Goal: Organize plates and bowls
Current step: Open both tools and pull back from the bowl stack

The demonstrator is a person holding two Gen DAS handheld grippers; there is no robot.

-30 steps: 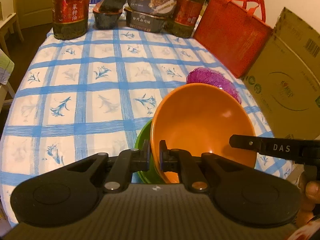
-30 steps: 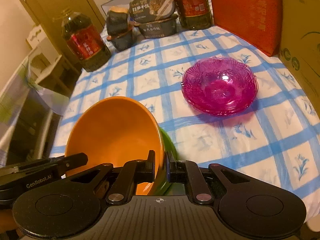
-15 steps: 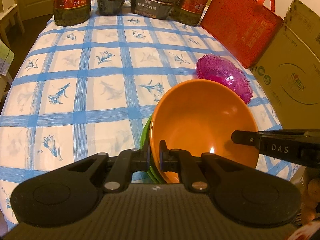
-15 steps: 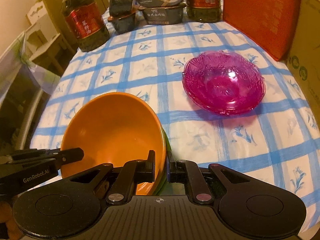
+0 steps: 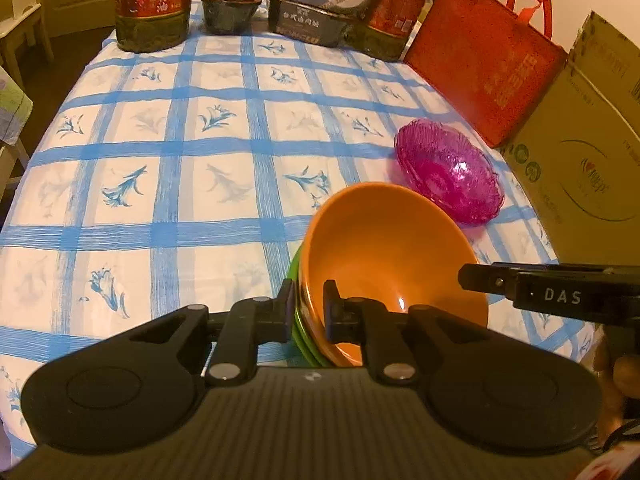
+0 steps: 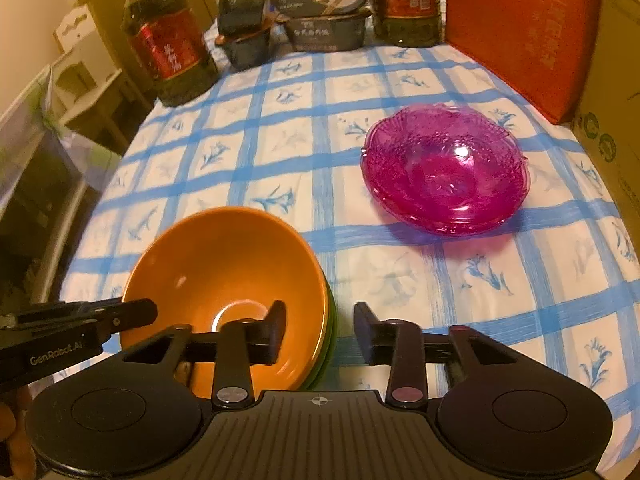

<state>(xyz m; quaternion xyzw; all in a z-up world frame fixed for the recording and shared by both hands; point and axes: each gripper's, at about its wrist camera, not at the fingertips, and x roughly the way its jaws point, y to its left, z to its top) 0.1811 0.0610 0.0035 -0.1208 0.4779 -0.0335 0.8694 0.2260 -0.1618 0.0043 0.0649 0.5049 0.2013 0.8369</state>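
While clamped, orange bowl (image 5: 384, 252) between left tongs (image 5: 307, 312).

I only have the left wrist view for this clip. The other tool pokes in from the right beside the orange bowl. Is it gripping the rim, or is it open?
Observer: Open. In the right wrist view the right tool has its fingers spread wide, one inside the glossy orange round bowl and the other outside it.
Operator: On my screen the orange rim overlaps the pink bowl. Are they touching?
Observer: No. The translucent magenta glass bowl sits apart from it, with a stretch of blue-checked tablecloth showing between them.
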